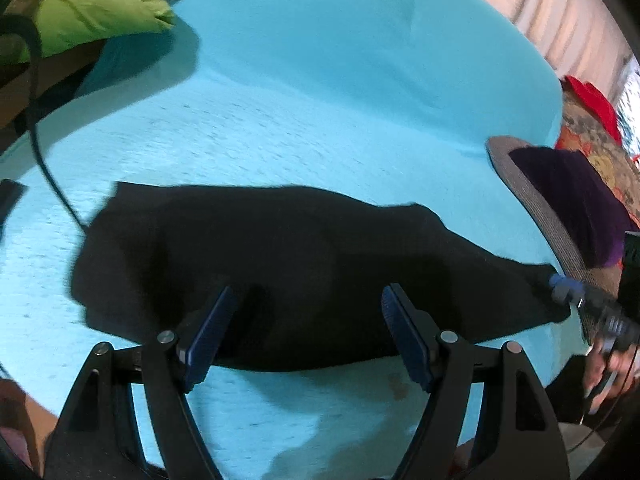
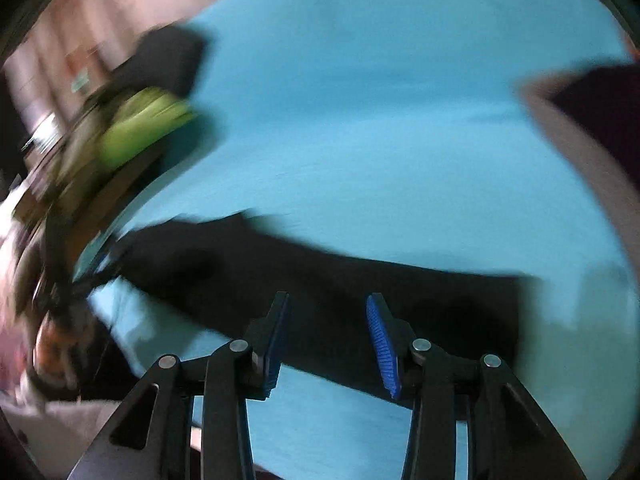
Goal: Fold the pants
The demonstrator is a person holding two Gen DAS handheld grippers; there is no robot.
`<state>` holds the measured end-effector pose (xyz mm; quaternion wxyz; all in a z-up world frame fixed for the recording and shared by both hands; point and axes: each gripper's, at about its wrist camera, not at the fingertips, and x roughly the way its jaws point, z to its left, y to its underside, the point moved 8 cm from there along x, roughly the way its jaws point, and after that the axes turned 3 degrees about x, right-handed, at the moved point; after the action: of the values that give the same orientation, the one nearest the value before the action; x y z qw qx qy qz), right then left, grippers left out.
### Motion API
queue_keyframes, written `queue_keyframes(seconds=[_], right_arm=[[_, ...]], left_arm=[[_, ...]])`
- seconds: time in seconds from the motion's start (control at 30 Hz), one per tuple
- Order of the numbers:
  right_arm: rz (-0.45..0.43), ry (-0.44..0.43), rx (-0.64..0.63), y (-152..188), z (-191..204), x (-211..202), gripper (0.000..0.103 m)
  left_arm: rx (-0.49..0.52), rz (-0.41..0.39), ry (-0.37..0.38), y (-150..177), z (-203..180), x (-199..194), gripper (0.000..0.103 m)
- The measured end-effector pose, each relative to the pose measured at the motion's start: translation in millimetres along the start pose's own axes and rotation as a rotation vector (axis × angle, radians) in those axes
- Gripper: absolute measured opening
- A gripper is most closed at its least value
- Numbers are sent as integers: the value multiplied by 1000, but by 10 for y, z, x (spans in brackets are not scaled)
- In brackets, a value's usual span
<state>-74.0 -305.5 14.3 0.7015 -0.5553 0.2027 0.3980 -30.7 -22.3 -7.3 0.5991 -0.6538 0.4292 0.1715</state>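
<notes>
Black pants (image 1: pixel 280 264) lie folded in a long flat band on a turquoise sheet (image 1: pixel 320 92). My left gripper (image 1: pixel 310 300) is open and empty, its blue pads (image 1: pixel 210 336) just above the near edge of the pants. In the left wrist view the right gripper (image 1: pixel 564 286) shows at the pants' right end. In the blurred right wrist view the pants (image 2: pixel 320 280) stretch across the sheet (image 2: pixel 380 120), and my right gripper (image 2: pixel 328 308) is open over their near edge, holding nothing.
A green pillow (image 1: pixel 92 8) lies at the far left, also in the right wrist view (image 2: pixel 140 128). A grey-rimmed basket with purple cloth (image 1: pixel 572 196) stands at the right. A black cable (image 1: pixel 48 168) runs down the left. A patterned cloth (image 1: pixel 596 152) lies beyond the basket.
</notes>
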Motion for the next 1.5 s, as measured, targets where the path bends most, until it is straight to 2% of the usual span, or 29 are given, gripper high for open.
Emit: queue_keyframes(seconds=[0.07,0.13,0.23,0.37,0.4,0.43,0.5,0.63,0.7,0.8,0.9,1.0,1.03,1.2,1.37,1.5], right_arm=[[29,-55,-121,5,384,271,41],[55,-61,-240,38,692,510,41],[89,-73,-329,115,920,796,41],[127,-35,-389,194,965,1085,39],[101,-20,-408,174,972,1105,33],[94,-8,-411,129,956,1114,19],[95,-35,-373,79,933,1064,7],[76,-76,-369,54,1062,870,5],[96,-103,-363,132,1092,841,5],[137,-85,-365,241,1068,1019,5],[151,-91,-330,254,1064,1085,10],[133,-143,-281,166,1080,917,37],[115,-153,-268,120,1087,874,41],[69,-153,-253,-117,1153,911,41],[116,-154,-263,-148,1272,1368,38],[123,-162,-254,-181,1338,1563,39]], left_arm=[[-43,-12,-30,-52,218,-52,76],[-87,-18,-46,-73,379,-80,76],[-132,-16,-69,-67,614,-73,76],[-153,-23,-67,-23,731,-66,76],[-156,-25,-66,-18,740,-72,76],[-156,-24,-66,-13,747,-86,76],[-156,-27,-68,-7,742,-146,76],[-160,-52,-76,-38,777,-306,76],[-162,-52,-82,-40,807,-320,76],[-171,-53,-86,-39,812,-319,76],[-166,-46,-82,-47,770,-281,76],[-127,-56,-111,-83,697,-248,76],[-117,-57,-117,-97,686,-224,76],[-104,-42,-137,-110,671,-38,76],[-78,-13,-203,-93,779,154,76],[-58,-6,-230,-105,853,238,76]])
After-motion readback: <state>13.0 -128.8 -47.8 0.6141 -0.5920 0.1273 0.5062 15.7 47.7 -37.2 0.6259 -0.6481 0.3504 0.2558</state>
